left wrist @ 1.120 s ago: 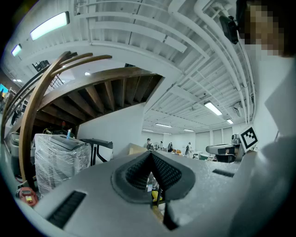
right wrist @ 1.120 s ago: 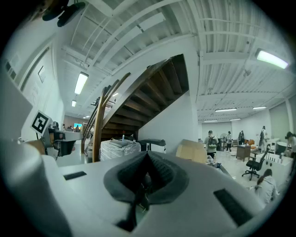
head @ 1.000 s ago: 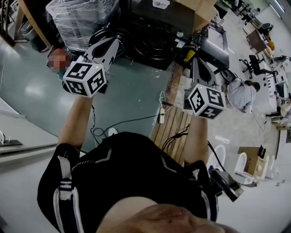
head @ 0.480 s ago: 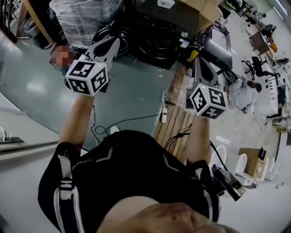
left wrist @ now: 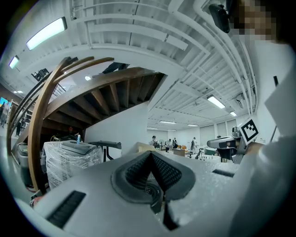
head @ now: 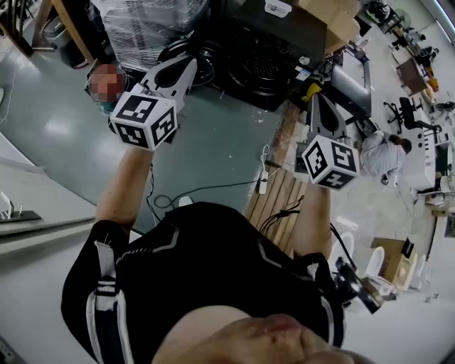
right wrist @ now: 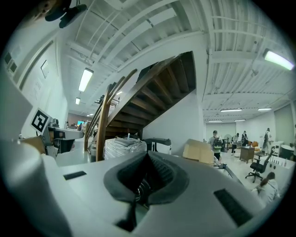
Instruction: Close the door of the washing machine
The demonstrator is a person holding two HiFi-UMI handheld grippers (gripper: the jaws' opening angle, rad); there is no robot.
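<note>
Seen from the head view, the left gripper (head: 188,65) and right gripper (head: 317,99), jaws clenched on nothing, are carried slightly nearer than a second ago to the dark washing machine (head: 274,43) at twelve o'clock, so its seemingly open door (head: 213,53) is judged approached but untouched.

No word, number or brand can be read anywhere. The cube (head: 146,117) on the left tool (head: 186,65) and the cube (head: 328,162) on the right tool (head: 319,101) carry only black-and-white square marker patterns, with no letters on them. Beyond the left tool's tip and off to its right, a white label (head: 278,8) sits on top of a dark machine (head: 249,28); its print is too small to make out.
</note>
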